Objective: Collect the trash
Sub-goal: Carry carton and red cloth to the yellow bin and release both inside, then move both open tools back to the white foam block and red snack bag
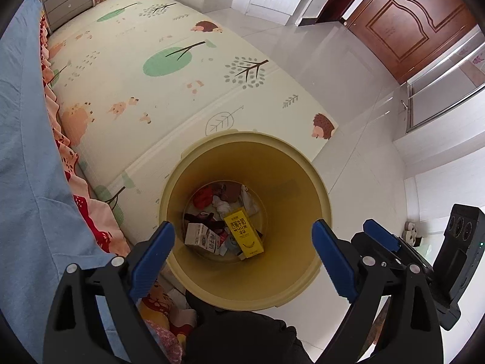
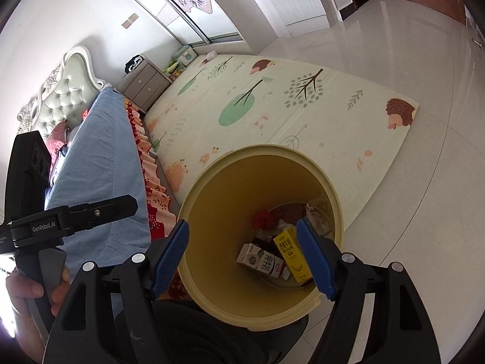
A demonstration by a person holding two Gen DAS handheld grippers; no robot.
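Note:
A yellow trash bin stands on the floor right below both grippers; it also shows in the right wrist view. At its bottom lie a yellow banana-milk carton, a white milk carton, a red scrap and other wrappers. My left gripper is open and empty above the bin's mouth. My right gripper is open and empty above the bin too. The right gripper's body shows in the left wrist view, beside the left one.
A patterned play mat covers the floor beyond the bin. A bed with a blue sheet runs along the left, with a grey drawer unit at its far end. White tiles and a brown door lie to the right.

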